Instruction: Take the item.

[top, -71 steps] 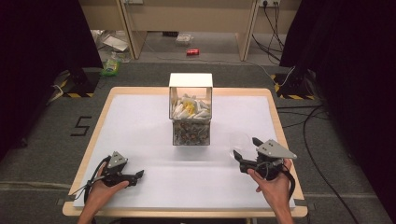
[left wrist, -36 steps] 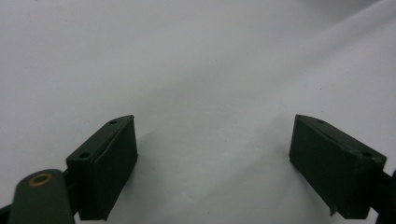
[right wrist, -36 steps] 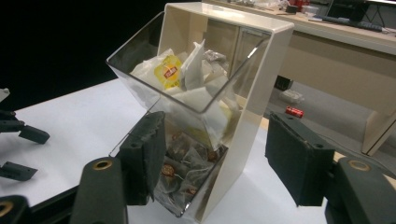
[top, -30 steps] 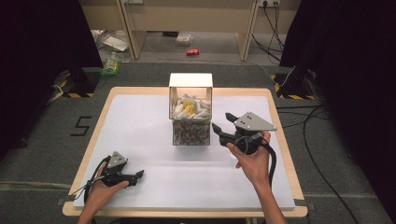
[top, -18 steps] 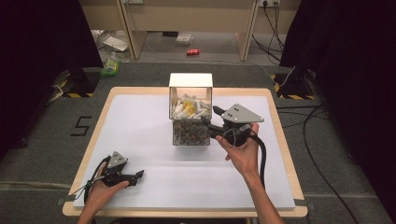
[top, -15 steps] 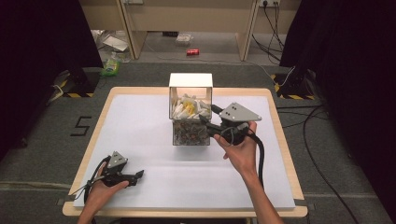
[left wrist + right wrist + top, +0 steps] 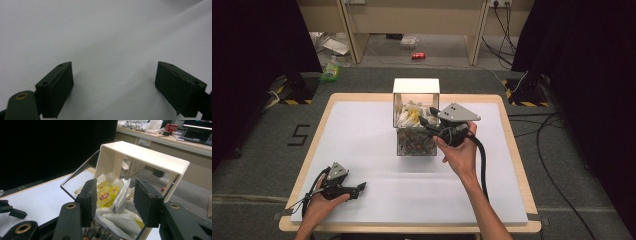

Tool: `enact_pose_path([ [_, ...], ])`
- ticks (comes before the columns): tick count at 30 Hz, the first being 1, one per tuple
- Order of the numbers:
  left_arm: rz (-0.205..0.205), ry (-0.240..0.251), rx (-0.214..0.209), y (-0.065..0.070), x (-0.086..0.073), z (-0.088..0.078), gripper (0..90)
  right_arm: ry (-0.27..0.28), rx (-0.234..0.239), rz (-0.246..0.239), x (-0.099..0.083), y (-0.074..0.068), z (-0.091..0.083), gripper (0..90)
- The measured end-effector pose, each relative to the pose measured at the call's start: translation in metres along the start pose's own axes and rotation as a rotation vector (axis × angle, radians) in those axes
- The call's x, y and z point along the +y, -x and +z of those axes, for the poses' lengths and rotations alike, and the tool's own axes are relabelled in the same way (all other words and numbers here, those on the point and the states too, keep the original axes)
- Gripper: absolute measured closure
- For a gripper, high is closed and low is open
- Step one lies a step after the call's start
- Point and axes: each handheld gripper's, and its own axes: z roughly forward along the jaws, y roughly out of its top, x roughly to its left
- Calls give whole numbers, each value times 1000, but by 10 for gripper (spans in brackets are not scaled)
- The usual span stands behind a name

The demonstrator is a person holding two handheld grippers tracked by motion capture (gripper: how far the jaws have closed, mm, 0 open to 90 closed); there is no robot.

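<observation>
**Right gripper brought to the open top of the clear box**

The right gripper (image 7: pixel 428 121) is held up at the clear box (image 7: pixel 416 142), which stands on the white-covered table (image 7: pixel 362 130) near the middle of its far edge. The gripper is carried in the right hand (image 7: pixel 460 152), its grey three-cornered plate seen on top in the high view. Its fingers (image 7: pixel 87 197) are reached in over the box's right-hand rim, above the contents. In the right gripper view the fingers are seen partly spread, and they have just been closing; a yellow-labelled sachet (image 7: pixel 107 195) and a pale paper packet (image 7: pixel 122 195) are framed in the gap between them. Whether either is touched by the pads cannot be told, and no firm pinch is shown.

The box is topped by a cream cover (image 7: pixel 145 157) arched over its far side, and it is filled with white and yellow packets above and darker, smaller pieces below.

The left gripper (image 7: pixel 357 188) is rested low at the table's near left corner, held in the left hand (image 7: pixel 319 207). In the left gripper view its fingers (image 7: pixel 56 87) are spread wide over bare white surface, with nothing between them. The two grippers are kept well apart.
</observation>
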Motion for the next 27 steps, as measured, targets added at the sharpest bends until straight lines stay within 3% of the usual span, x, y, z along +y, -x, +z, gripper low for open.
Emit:
enact_pose_path([
  [17,3,-2,0,0,0,0,144,-42,5,29,-9,6,26,648],
  [23,1,0,-2,0,0,0,146,-22,30,2,-10,4,27,880],
  [27,2,-2,-1,0,0,0,145,20,32,-20,-5,4,20,899],
])
